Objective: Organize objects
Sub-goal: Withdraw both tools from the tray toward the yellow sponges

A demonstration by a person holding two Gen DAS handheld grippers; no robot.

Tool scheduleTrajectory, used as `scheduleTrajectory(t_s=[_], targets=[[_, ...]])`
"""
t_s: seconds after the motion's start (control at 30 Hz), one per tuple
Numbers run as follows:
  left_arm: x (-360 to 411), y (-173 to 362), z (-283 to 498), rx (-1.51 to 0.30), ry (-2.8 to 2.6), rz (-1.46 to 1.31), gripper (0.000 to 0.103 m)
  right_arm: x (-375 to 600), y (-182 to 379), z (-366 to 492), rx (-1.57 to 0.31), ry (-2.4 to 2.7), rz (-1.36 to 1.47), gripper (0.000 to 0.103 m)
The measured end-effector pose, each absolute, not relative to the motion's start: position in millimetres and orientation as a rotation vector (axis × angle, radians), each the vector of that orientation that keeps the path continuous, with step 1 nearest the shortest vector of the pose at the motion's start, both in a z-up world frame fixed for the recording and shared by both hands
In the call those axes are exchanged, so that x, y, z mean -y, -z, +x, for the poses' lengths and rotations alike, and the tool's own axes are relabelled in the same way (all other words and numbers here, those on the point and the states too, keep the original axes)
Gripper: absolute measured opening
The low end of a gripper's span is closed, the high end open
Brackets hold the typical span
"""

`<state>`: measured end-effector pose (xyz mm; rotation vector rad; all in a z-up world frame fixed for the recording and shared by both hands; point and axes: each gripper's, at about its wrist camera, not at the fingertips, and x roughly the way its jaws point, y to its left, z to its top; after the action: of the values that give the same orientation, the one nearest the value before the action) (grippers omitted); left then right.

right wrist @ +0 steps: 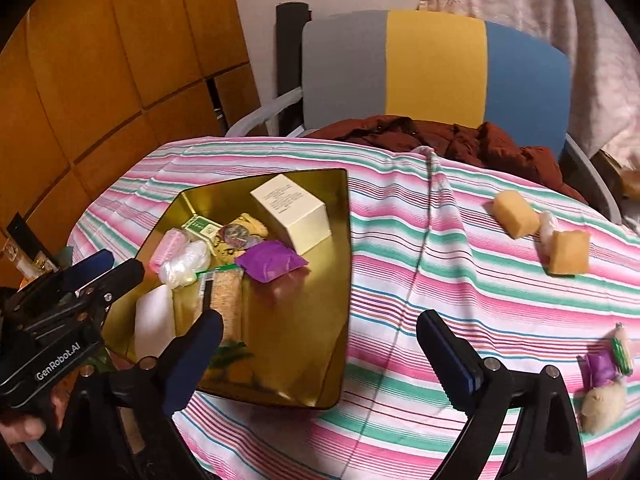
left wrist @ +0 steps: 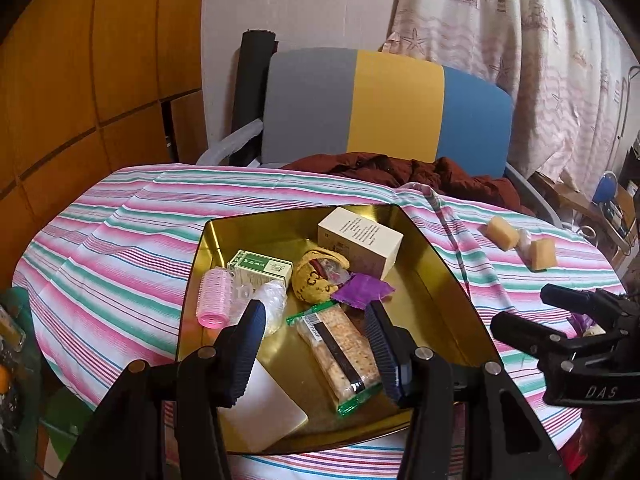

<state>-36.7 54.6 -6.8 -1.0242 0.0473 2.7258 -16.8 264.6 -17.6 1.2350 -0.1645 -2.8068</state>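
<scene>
A gold tin tray [left wrist: 440, 292] sits on the striped tablecloth. It holds a cream box [left wrist: 360, 240], a green box [left wrist: 260, 268], a pink hair roller [left wrist: 216, 298], a yellow pouch [left wrist: 316, 280], a purple packet [left wrist: 362, 290], a cracker pack [left wrist: 340, 356] and a white block [left wrist: 268, 408]. My left gripper [left wrist: 316, 328] hovers open over the tray, with the cracker pack lying below between its fingers. My right gripper [right wrist: 320, 344] is open and empty above the tray's right edge [right wrist: 344, 280]. Two yellow sponges [right wrist: 514, 214] [right wrist: 568, 252] lie on the cloth to its right.
A second purple packet [right wrist: 600, 368] and a small beige plush [right wrist: 604, 400] lie near the table's right edge. A grey, yellow and blue chair [left wrist: 392, 104] with a dark red garment [left wrist: 400, 168] stands behind the table. Wooden panels [left wrist: 80, 80] fill the left.
</scene>
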Motion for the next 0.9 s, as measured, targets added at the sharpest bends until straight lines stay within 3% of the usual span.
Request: scheduleTrajectory(t_s=[0.4, 0.9], targets=[[-70.5, 9.5, -32.8, -0.095, -2.667, -1.016, 0.052, -310.0, 28.7, -13.5, 0.224, 2.874, 1.331, 0.103], [-89.8, 15.5, -33.9, -0.121, -2.589, -1.028, 0.052, -391.8, 54.5, -8.4, 0.480, 2.918, 1.561, 0.103]])
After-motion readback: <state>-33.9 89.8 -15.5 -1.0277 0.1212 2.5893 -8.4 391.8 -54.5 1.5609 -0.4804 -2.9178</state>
